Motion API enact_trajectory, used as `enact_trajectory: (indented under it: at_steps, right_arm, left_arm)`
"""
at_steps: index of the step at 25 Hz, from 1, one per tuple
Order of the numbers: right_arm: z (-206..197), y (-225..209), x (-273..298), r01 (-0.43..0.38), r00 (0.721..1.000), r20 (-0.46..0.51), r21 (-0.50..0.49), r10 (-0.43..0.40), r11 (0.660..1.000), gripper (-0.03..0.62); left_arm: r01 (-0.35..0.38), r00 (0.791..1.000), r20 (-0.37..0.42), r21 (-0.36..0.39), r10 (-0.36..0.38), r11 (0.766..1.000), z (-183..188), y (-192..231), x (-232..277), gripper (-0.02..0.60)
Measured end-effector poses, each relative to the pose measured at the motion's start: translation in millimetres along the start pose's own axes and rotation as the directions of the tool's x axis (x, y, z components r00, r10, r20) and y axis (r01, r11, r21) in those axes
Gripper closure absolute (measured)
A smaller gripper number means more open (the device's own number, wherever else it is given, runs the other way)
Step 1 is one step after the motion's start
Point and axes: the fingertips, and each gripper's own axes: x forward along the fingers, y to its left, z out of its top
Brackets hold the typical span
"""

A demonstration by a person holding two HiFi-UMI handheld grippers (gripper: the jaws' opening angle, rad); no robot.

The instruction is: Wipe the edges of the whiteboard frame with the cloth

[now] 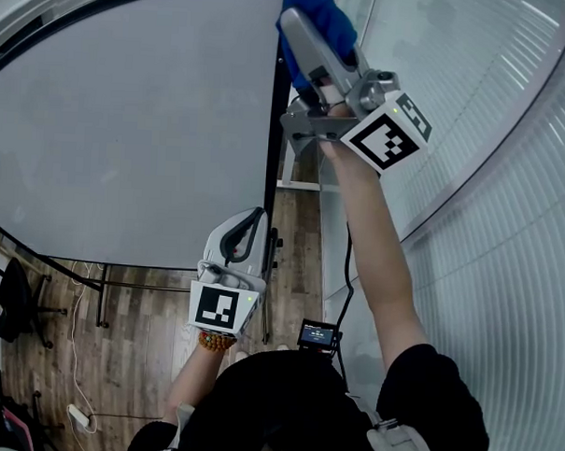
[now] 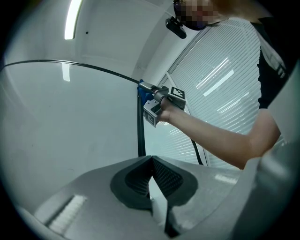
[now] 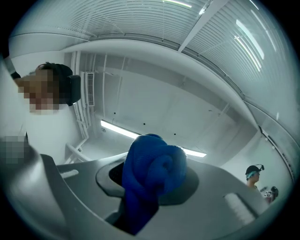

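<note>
Nearest, the left gripper [image 2: 151, 161] hangs low, its jaws pressed together on nothing. Higher up, the right gripper [image 1: 293, 24] pinches a bunched blue cloth [image 3: 152, 168] beside the black whiteboard frame [image 1: 273, 126], near its top. The wipe likely goes best with the cloth pressed flat, following the edge steadily. Beyond lie a wooden floor [image 1: 137, 354] and a white slatted wall [image 1: 484, 116].

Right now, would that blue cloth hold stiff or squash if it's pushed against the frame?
Probably squashes: the blue cloth bulges in soft, rolled folds between the right gripper's jaws. Its fuzzy weave likely grips rather than slips.
</note>
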Motion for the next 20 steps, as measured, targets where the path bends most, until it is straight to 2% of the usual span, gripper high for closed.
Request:
enact_trajectory:
  at_steps: [5,7,10,20]
  right_arm:
    - [-1.4,2.1,1.4,-0.029,1.000,0.002,0.039,0.029,0.999,0.451]
    - [-2.0,2.2,1.6,-0.030,1.000,-0.006,0.039,0.030,0.999,0.453]
    - [-2.4,2.3,1.8,-0.028,1.000,-0.013,0.035,0.029,0.999,0.454]
    - [-4.0,0.3,0.7,-0.020,1.000,-0.016,0.042,0.021,0.999,0.461]
  left_arm:
    - [-0.001,1.000,-0.015,-0.005,0.001,1.000,-3.2,1.0,0.6,0.581]
    - [0.014,1.000,0.001,-0.002,-0.014,1.000,-3.4,-2.3,1.1,0.581]
    - [0.014,1.000,-0.020,-0.001,-0.014,1.000,-3.7,-4.1,2.0,0.581]
    - [0.017,1.000,-0.018,0.013,-0.017,1.000,-0.3,-3.7,4.8,0.581]
